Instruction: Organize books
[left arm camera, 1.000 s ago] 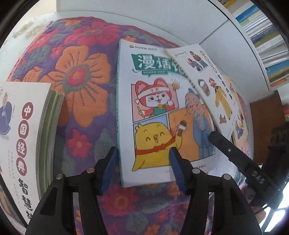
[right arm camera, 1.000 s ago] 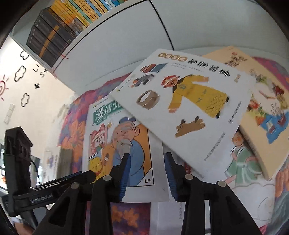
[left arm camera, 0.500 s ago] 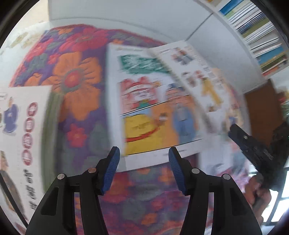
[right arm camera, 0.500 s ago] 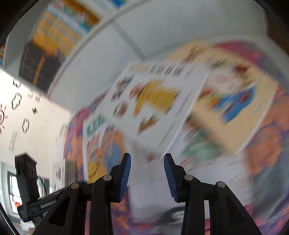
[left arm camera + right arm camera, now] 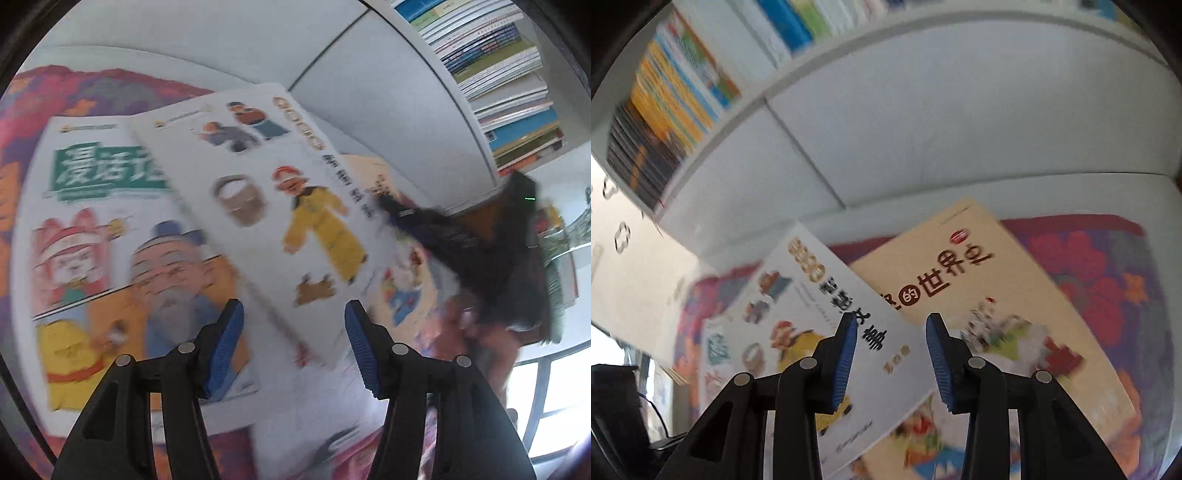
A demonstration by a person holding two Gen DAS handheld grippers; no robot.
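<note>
Three overlapping picture books, white-covered book (image 5: pixel 280 206) uppermost, on flower-patterned desk cloth (image 5: pixel 1108 266); left gripper (image 5: pixel 293 345) and right gripper (image 5: pixel 891 356) both part-open, empty, above; risk: a careless grab drags neighbouring books askew.

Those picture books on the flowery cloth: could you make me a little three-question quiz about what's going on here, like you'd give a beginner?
1. True or false: the left gripper is clamped on a book.
2. Which book lies on top of the other two? A) the green-titled comic book B) the white book with the yellow-robed figure C) the tan book
3. Fill in: the books lie on a ___ patterned cloth.

Key
1. False: both it and the right gripper have open, empty jaws.
2. B: it overlaps the comic book on one side and the tan book on the other.
3. Floral.
</note>
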